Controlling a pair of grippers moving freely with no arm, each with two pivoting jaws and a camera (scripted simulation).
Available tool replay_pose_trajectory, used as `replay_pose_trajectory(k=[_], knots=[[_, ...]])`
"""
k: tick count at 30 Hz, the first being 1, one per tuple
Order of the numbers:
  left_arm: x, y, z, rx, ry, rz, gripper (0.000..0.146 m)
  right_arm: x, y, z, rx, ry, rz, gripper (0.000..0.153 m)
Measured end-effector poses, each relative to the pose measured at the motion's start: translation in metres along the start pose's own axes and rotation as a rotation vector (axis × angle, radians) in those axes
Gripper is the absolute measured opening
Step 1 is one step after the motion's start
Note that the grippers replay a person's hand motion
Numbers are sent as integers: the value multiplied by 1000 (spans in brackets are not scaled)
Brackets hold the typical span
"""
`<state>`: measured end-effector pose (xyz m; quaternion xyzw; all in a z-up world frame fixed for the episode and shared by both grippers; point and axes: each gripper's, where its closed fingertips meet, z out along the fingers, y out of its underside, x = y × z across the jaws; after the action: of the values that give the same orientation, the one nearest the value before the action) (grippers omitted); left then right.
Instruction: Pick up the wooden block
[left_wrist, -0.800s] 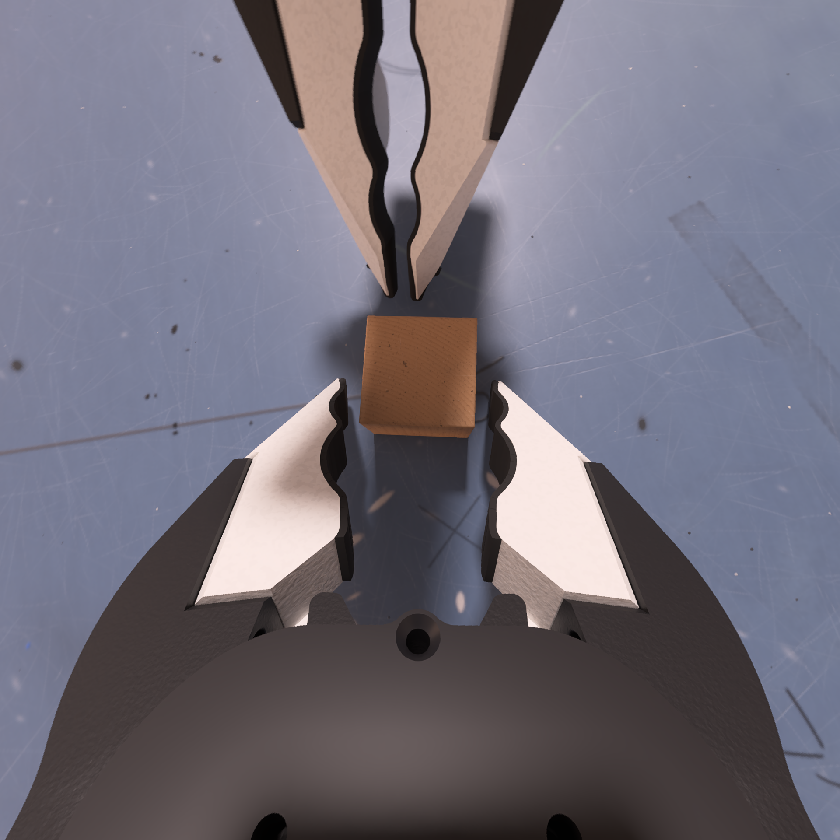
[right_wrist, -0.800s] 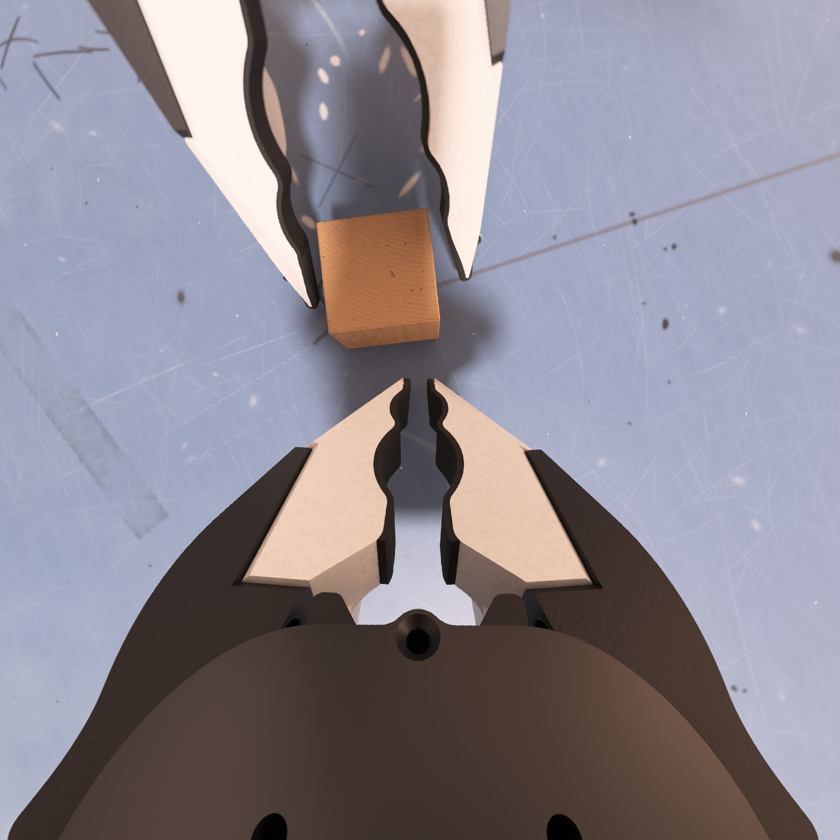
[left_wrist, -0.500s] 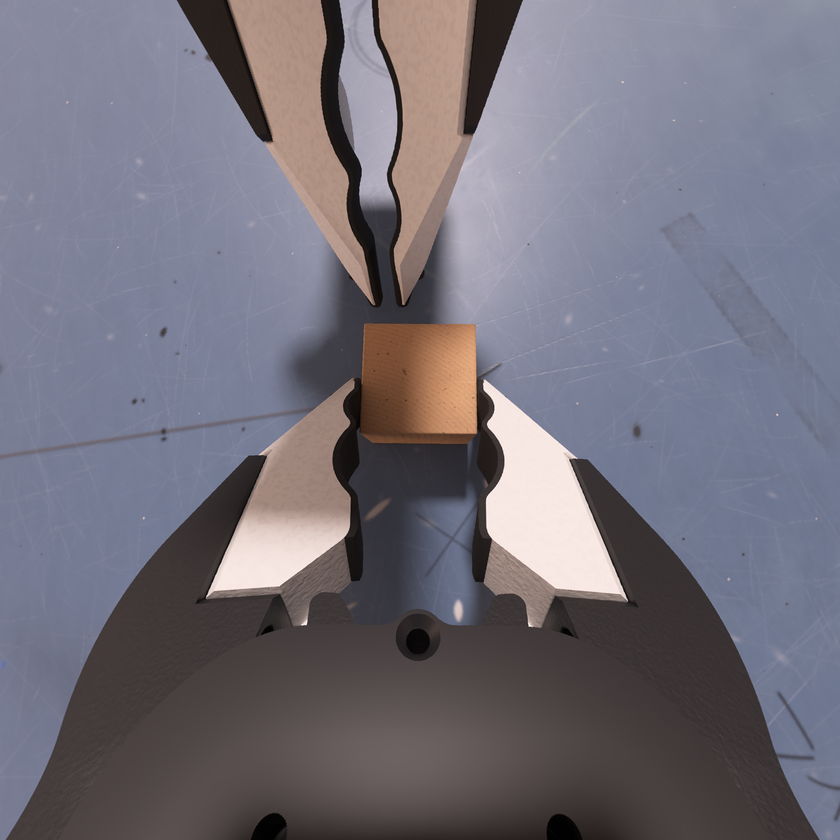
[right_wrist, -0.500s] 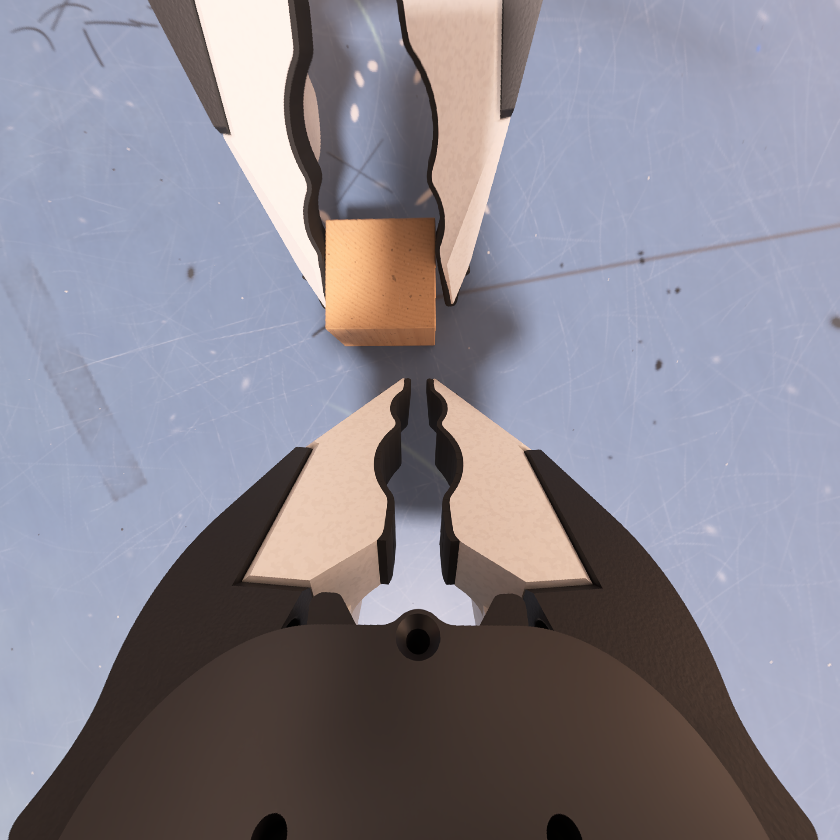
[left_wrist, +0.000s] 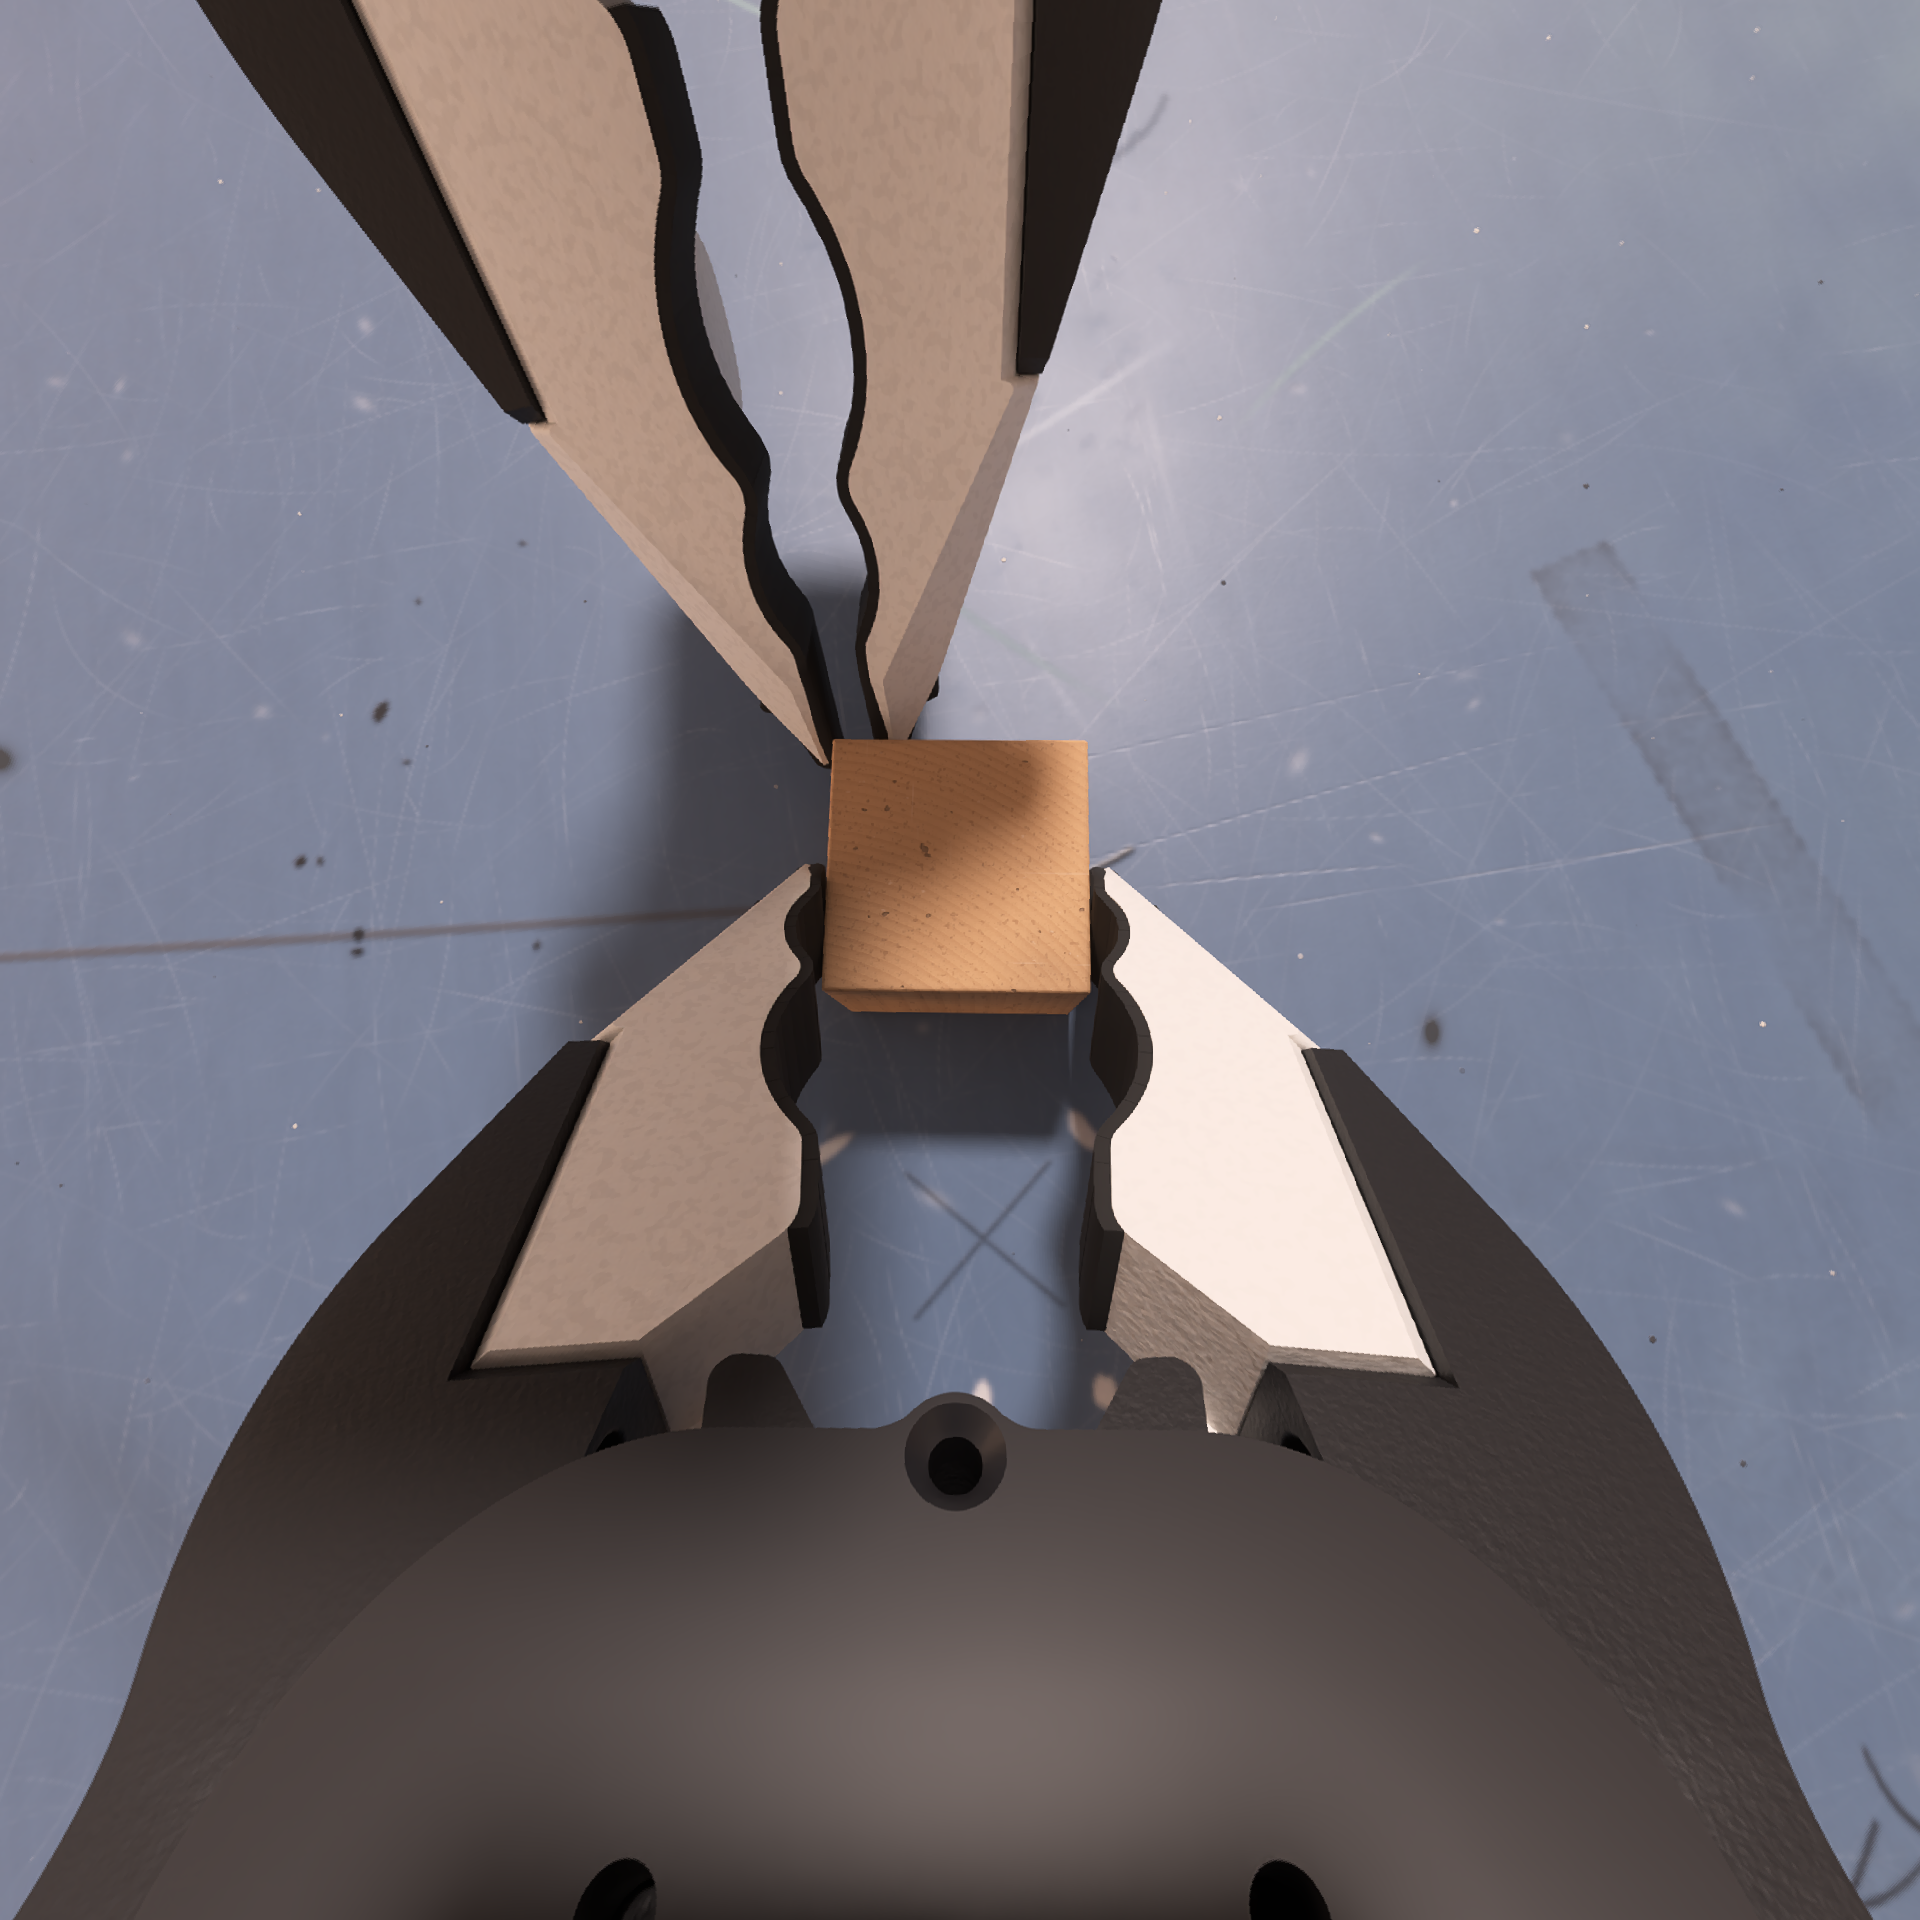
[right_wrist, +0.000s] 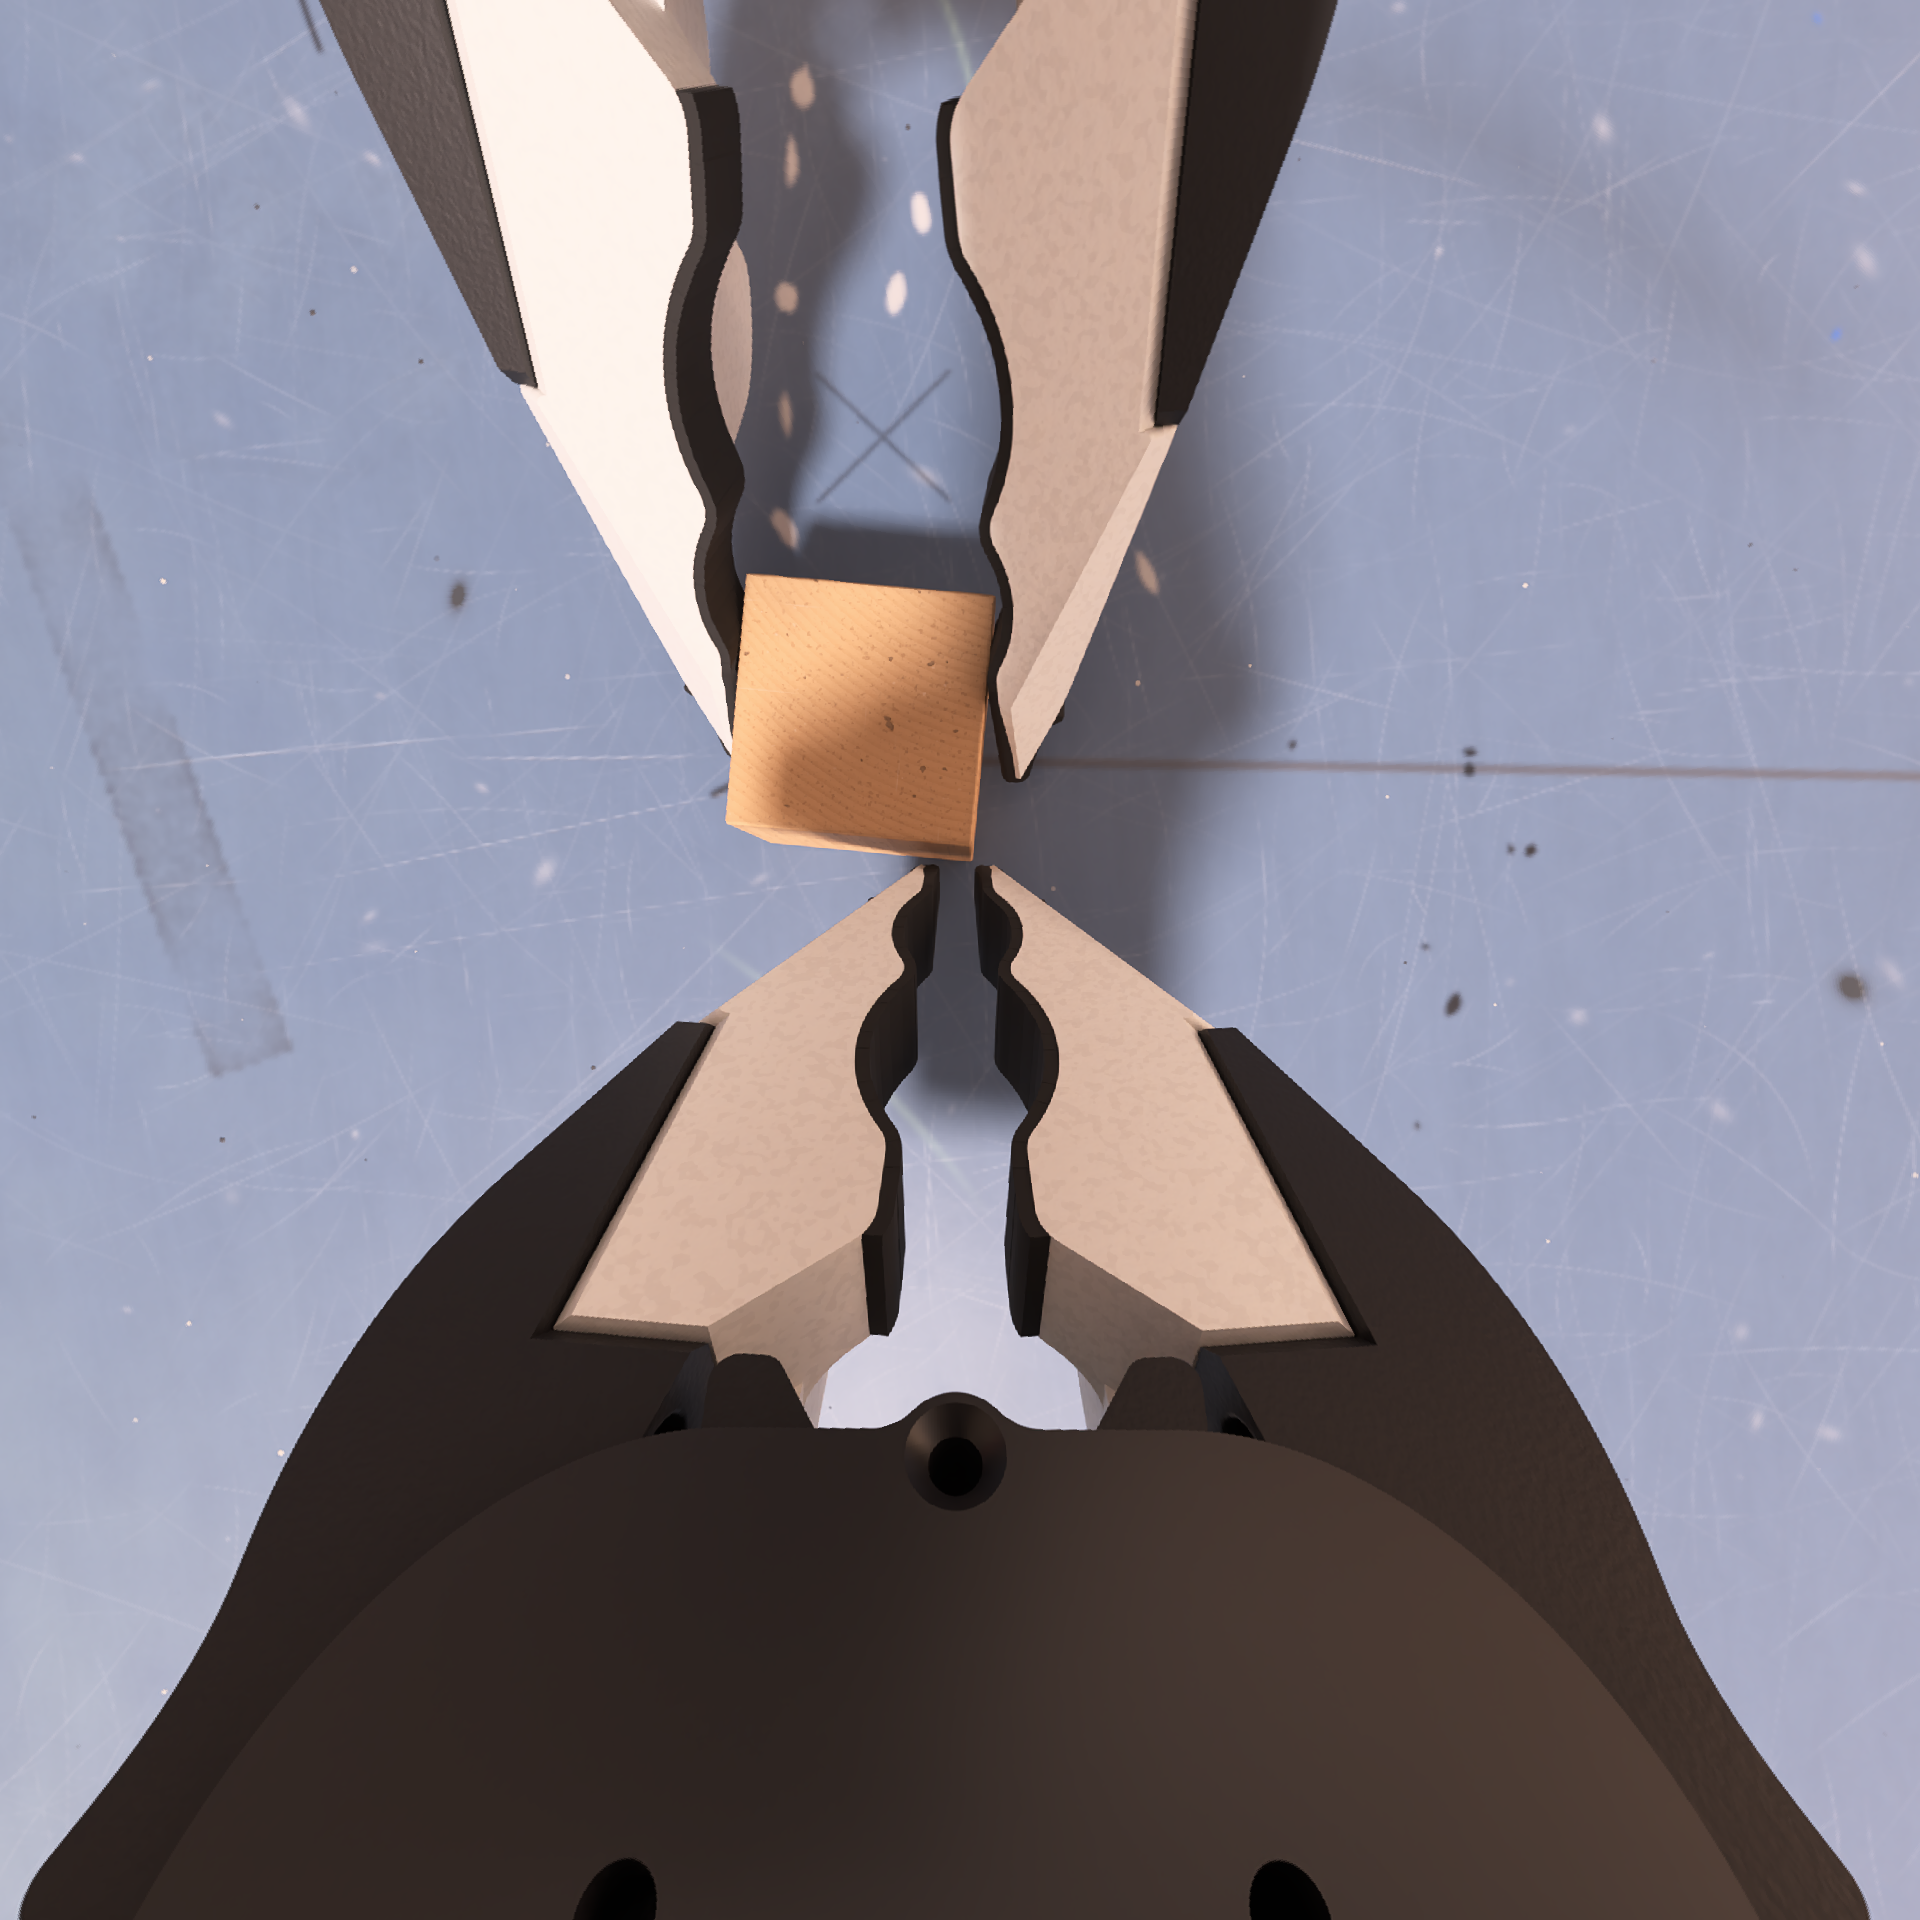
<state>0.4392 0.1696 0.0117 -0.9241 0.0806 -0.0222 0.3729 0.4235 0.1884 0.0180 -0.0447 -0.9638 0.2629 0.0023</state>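
Observation:
The wooden block (left_wrist: 956, 873) is a small tan cube. My left gripper (left_wrist: 956, 883) is shut on it, one fingertip pressed on each side. The block's shadow lies apart from it on the table, so it hangs a little above the surface. My right gripper (left_wrist: 852, 727) comes in from the far side, shut and empty, with its tips just at the block's far top edge. In the right wrist view the block (right_wrist: 862, 727) sits slightly tilted between the left gripper's fingers (right_wrist: 1049, 665), and my right gripper (right_wrist: 953, 873) is just in front of it.
The table (left_wrist: 1455, 520) is a scratched blue-grey surface. A faint grey strip (left_wrist: 1714, 779) runs diagonally on the right. An X-shaped scratch (left_wrist: 982, 1242) lies under my left gripper. A thin dark line (left_wrist: 312, 940) crosses the left side.
My left gripper's jaws closed onto the block's sides, and the block has risen off the table. The right gripper's tips have come closer to the block.

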Motion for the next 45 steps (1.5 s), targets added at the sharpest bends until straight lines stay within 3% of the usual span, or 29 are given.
replay_pose_trajectory(k=[45], knots=[[0, 0, -1, 34, 7, 1, 50, 3, 0, 2, -13, -33, -12, 12]])
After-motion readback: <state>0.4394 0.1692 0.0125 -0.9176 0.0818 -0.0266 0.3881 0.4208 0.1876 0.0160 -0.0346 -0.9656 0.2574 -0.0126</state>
